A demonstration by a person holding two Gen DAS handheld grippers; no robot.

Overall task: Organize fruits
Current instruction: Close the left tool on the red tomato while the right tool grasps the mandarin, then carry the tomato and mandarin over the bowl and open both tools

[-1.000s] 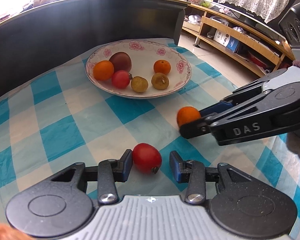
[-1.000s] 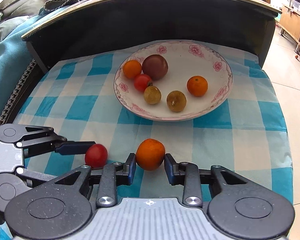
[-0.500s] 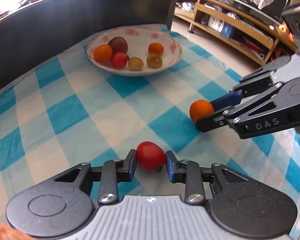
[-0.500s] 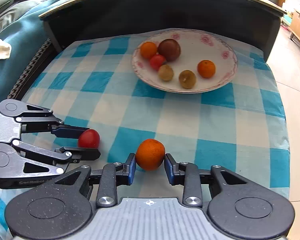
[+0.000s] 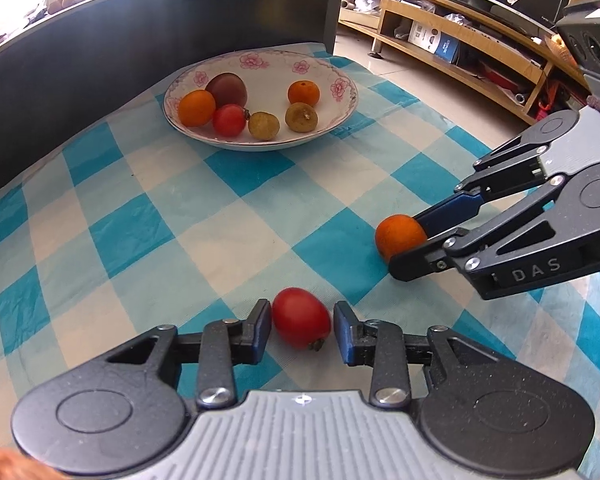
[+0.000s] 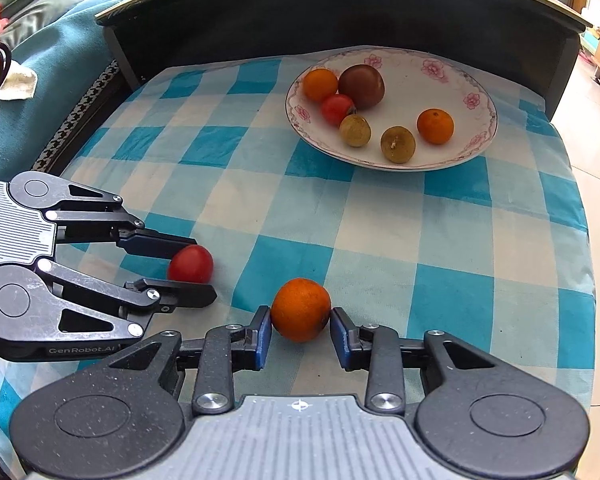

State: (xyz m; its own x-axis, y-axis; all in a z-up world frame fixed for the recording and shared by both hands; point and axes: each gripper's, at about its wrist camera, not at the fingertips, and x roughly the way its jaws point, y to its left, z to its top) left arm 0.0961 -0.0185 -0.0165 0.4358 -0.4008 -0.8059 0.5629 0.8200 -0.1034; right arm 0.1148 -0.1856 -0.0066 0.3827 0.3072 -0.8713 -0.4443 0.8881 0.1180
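My left gripper [image 5: 302,328] is shut on a red tomato [image 5: 301,323], held low over the blue checked cloth. My right gripper [image 6: 300,326] is shut on an orange [image 6: 301,309]. In the left wrist view the right gripper [image 5: 410,240] holds the orange [image 5: 398,236] to the right. In the right wrist view the left gripper [image 6: 194,270] holds the tomato [image 6: 191,264] at left. A white floral plate [image 5: 340,120] at the far end holds two oranges, a red tomato, a dark purple fruit and two brownish fruits; it also shows in the right wrist view [image 6: 476,148].
A dark raised wall [image 5: 140,36] stands behind the plate. The cloth's right edge [image 6: 580,240] drops to a tiled floor. A wooden shelf unit [image 5: 460,40] stands at the far right. A teal sofa [image 6: 40,60] lies to the left.
Both grippers closed on their fruits and pulled back from the plate, which now looks farther away. The tomato and orange moved with them.
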